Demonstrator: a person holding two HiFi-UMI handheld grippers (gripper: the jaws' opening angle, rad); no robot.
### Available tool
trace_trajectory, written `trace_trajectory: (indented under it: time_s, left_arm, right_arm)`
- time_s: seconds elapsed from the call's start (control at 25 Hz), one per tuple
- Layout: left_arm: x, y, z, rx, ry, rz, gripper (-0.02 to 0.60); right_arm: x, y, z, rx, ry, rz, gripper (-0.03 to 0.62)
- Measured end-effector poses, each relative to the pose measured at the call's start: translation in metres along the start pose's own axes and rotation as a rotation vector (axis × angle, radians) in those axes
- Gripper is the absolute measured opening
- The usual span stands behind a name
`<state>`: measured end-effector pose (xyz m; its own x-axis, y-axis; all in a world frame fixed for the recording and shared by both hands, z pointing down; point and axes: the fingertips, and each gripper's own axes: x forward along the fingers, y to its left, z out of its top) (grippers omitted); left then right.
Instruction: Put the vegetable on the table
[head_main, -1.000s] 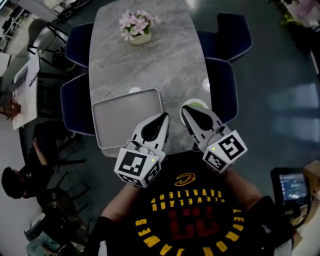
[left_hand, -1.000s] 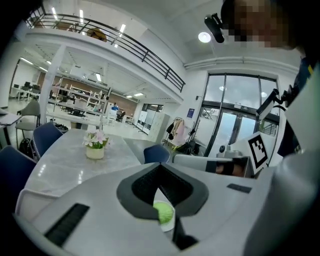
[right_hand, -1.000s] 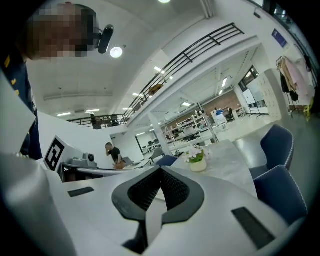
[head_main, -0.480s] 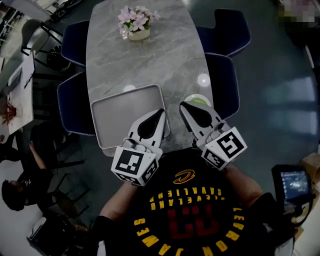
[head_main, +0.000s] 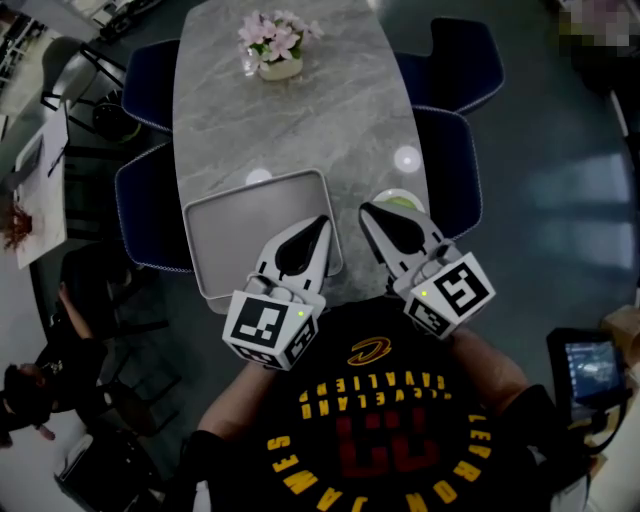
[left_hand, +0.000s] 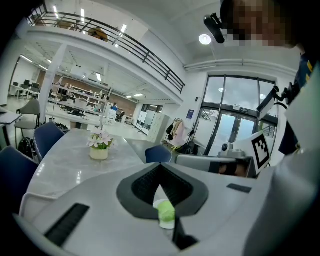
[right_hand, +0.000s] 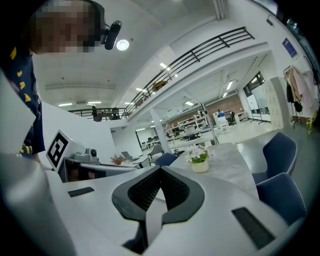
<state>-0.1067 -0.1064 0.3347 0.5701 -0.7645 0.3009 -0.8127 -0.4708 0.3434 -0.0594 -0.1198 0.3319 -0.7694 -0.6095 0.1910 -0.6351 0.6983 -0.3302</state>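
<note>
Left gripper (head_main: 320, 225) and right gripper (head_main: 367, 212) are both closed on nothing above the table (head_main: 300, 120). Vegetable (left_hand: 166, 212) sits on a plate (left_hand: 164, 224) at the table's 4 o'clock edge. A blind reach could nudge it off that edge. The right gripper hides most of it, and its kind is unclear.

Veg (left_hand: 166, 212): small pale-green lump, lay on a small white plate (left_hand: 161, 204) at near-right edge of grey marble bench (head_main: 300, 120), near right side of grey tray (head_main: 255, 235). Head view showed only a green sliver; exact shape & type unclear.
</note>
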Motion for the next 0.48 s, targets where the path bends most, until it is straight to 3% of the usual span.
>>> trace_trajectory:
  time_s: [0.48]
  left_arm:
    - [0.0025, -0.0029, -0.0003, -0.002, 0.017, -0.016, 0.0]
  right_arm:
    - [-0.003, 0.0006, 0.0012, 0.012, 0.005, -0.011, 0.005]
